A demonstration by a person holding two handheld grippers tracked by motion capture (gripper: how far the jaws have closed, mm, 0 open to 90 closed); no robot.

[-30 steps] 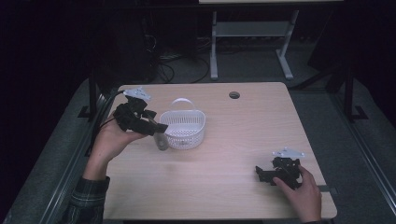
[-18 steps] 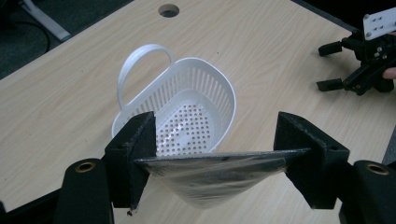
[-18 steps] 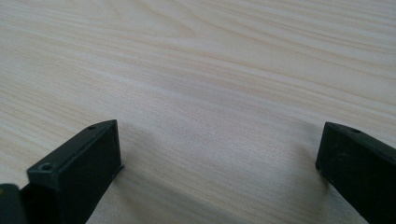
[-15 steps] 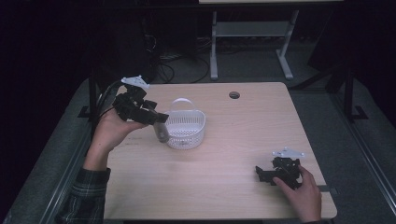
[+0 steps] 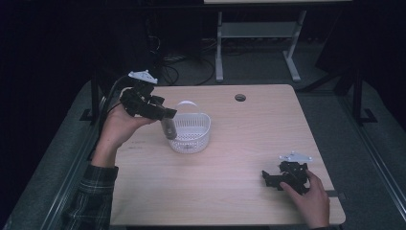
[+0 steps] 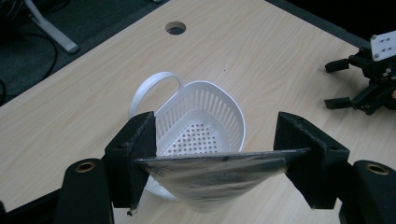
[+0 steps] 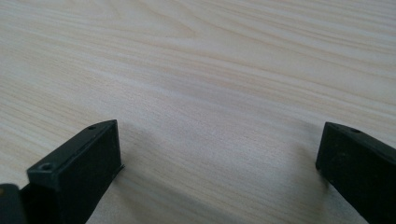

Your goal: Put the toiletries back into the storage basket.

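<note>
The left gripper (image 5: 165, 115) is squeezing a flat, see-through packet (image 6: 212, 175) between its two black jaws, up in the air just beside the white basket (image 5: 191, 134). The right gripper (image 5: 273, 178) rests on the wooden table (image 5: 249, 143), jaws wide apart and holding nothing.

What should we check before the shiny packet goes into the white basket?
1. Packet held between the left gripper's fingers: ok.
2. Packet above the basket's opening: not ok, in the high view it hangs at the near left rim.
3. Basket upright on the table: ok.
4. Room inside the basket: ok, its holed floor looks bare.
5. Basket handle out of the way: ok, it sits at the far side.
6. Right gripper clear of the basket: ok, it rests open near the table's right corner.
</note>
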